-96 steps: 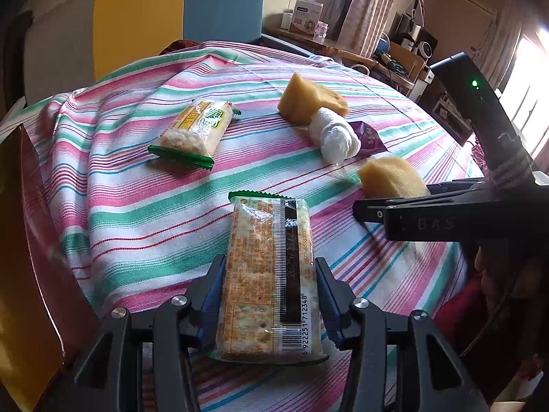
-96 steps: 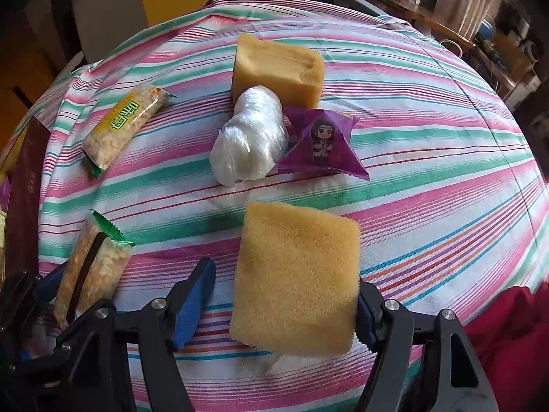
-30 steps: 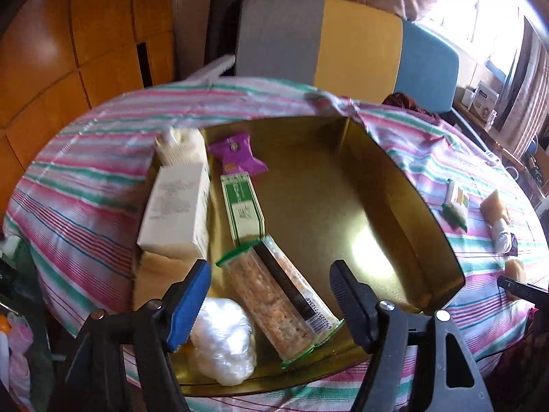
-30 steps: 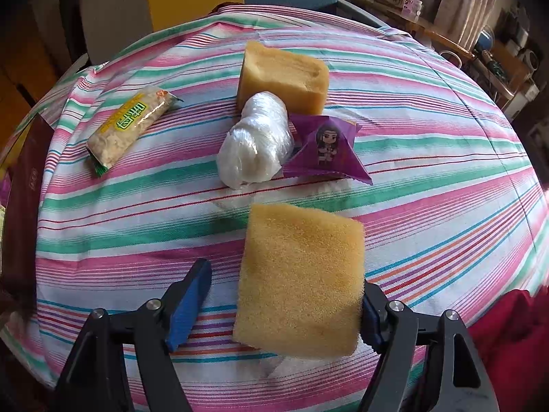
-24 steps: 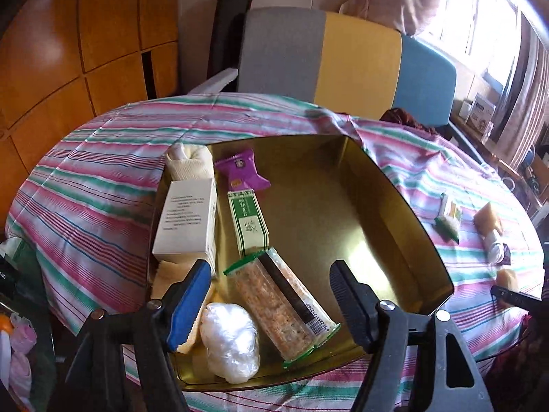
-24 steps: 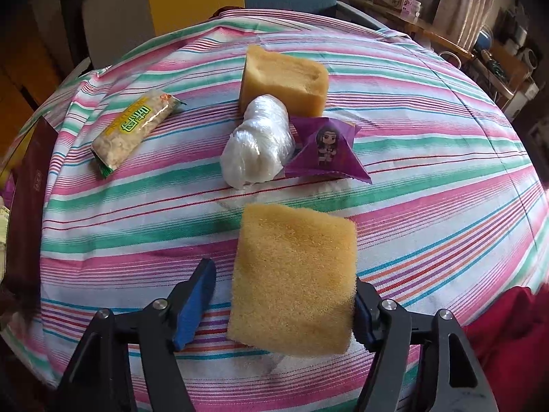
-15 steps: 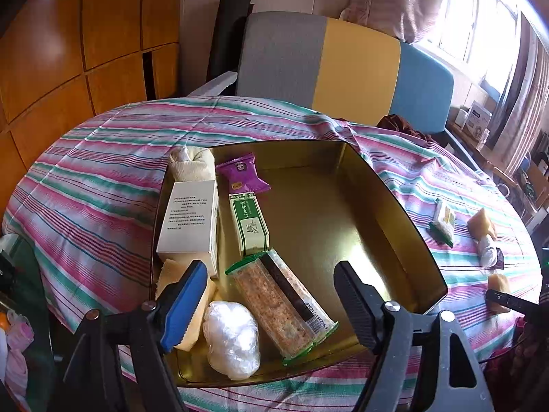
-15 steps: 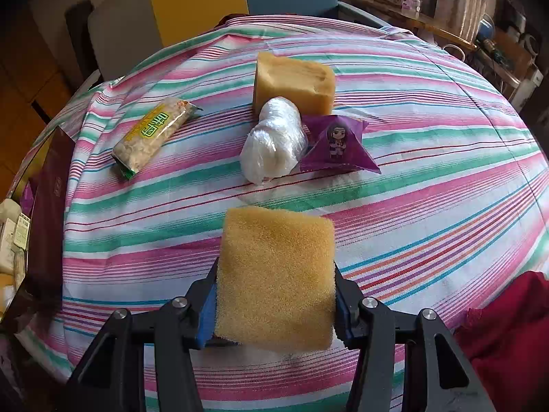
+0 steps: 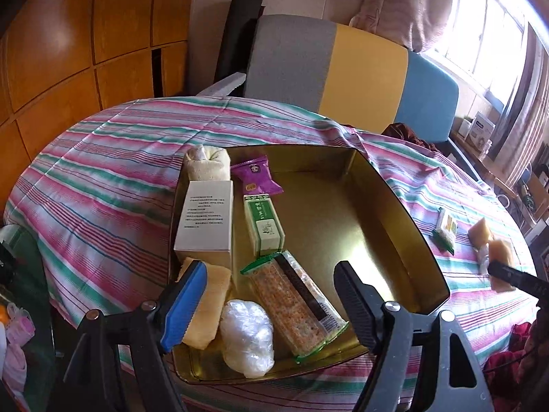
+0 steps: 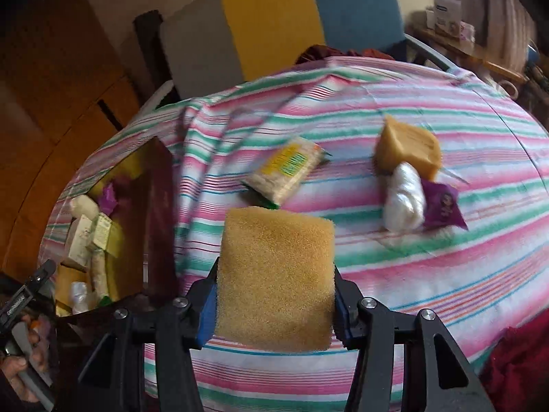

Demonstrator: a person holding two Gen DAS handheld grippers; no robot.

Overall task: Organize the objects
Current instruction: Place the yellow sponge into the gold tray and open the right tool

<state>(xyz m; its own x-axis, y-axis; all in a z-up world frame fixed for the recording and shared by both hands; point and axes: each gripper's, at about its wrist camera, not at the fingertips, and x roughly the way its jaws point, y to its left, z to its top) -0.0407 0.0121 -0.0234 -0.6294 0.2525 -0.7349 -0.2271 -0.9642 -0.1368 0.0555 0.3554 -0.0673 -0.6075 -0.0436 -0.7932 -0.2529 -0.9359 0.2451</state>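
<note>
The right tool (image 10: pixel 274 304) pinches the sponge (image 10: pixel 276 276); the tin (image 10: pixel 156 206) lies to its left, at the worktop's left edge. The left tool (image 9: pixel 271 304), spread, hangs over it.

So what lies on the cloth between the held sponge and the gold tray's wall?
Nothing: in the right wrist view, only bare striped cloth separates the sponge in the right gripper from the tray wall.

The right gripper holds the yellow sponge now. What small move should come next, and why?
Probably carry the sponge leftward toward the gold tray. The right gripper is clamped on it, and the tray's right half lies bare.
</note>
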